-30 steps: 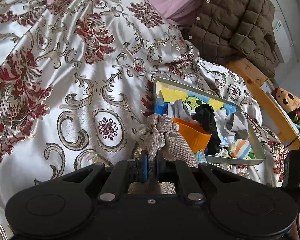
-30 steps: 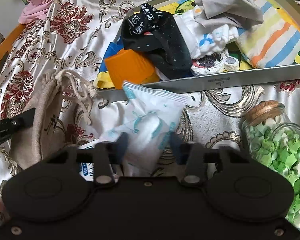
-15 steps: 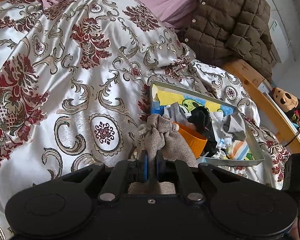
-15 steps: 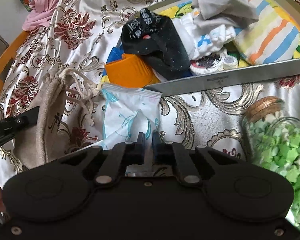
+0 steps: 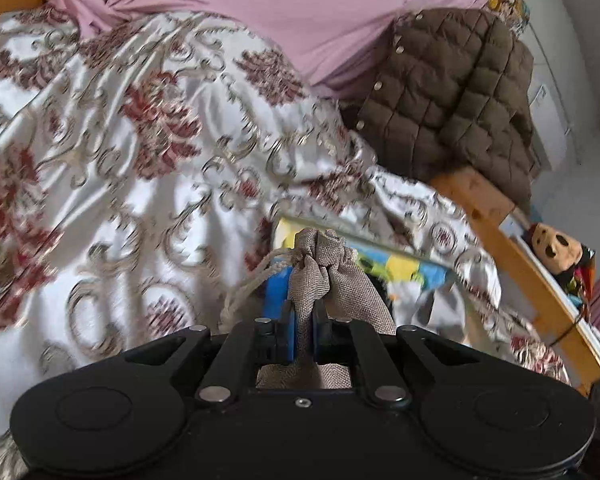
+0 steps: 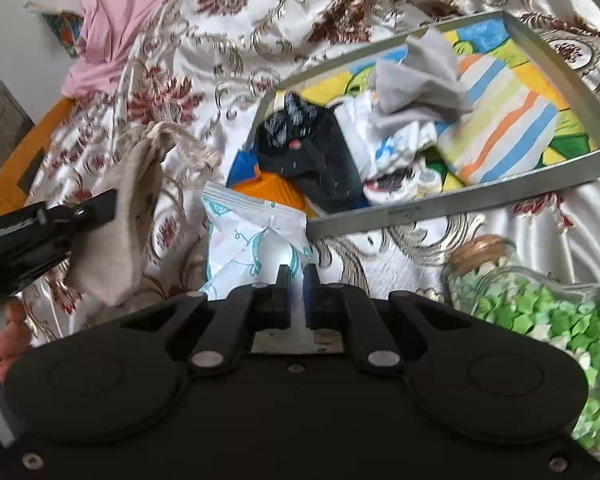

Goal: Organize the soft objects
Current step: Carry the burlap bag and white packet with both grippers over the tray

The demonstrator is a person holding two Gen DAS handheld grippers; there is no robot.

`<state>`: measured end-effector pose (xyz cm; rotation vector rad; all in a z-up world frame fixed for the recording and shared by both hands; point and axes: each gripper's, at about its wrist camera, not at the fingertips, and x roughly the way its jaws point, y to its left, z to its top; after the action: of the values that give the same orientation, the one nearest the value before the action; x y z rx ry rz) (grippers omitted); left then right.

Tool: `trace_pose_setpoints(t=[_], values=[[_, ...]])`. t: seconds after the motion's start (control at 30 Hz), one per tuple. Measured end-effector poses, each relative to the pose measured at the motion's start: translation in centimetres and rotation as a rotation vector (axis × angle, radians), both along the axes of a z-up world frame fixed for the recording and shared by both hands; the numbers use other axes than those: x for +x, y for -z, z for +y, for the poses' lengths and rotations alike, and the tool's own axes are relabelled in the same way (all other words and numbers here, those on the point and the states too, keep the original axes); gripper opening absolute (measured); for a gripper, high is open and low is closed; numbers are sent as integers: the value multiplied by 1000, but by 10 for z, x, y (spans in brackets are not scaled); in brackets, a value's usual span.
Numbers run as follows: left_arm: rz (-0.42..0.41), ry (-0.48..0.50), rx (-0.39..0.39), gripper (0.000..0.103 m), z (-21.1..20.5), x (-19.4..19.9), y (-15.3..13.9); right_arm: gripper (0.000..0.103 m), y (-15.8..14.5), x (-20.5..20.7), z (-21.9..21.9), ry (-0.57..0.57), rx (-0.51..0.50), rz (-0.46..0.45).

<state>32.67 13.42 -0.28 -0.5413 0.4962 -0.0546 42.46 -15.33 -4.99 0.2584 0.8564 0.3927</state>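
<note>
My left gripper (image 5: 304, 312) is shut on a beige burlap drawstring pouch (image 5: 324, 276) and holds it raised above the bedspread; the pouch (image 6: 127, 216) also shows at the left of the right wrist view. My right gripper (image 6: 295, 276) is shut on a white and teal plastic packet (image 6: 251, 236), lifted just in front of the grey metal tray (image 6: 440, 208). The tray holds a black sock (image 6: 312, 156), a grey cloth (image 6: 424, 76), a striped cloth (image 6: 508, 128) and an orange piece (image 6: 275, 192).
A glass jar of green paper stars (image 6: 536, 304) lies on the bedspread at the right. A brown quilted jacket (image 5: 452, 96) and pink sheet (image 5: 300, 12) lie at the back. A wooden bed rail (image 5: 512, 252) and a plush toy (image 5: 556, 248) are at the right.
My right gripper closed on the packet and lifted it. My left gripper rose with the pouch, so the tray now sits lower and farther in its view.
</note>
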Motion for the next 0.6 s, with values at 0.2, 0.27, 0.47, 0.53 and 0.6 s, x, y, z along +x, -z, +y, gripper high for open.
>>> trace_pose_setpoints(t=[0.2,0.27,0.47,0.53,0.6], values=[[-37,-8,18,8,-12,31,-7,1,-35,12,-16,75,2,-124],[-44,-3,44,8,-17,42,-10,1,-44,18,-18,106,-3,-155],[-52,-3,141,8,-23,65,-14,1,-52,42,-12,163,-45,-205],[-26,-12,165,8,-21,71,-11,1,-51,52,-5,163,-44,-204],[-12,-12,163,8,-18,75,-7,1,-49,63,0,161,-63,-210]])
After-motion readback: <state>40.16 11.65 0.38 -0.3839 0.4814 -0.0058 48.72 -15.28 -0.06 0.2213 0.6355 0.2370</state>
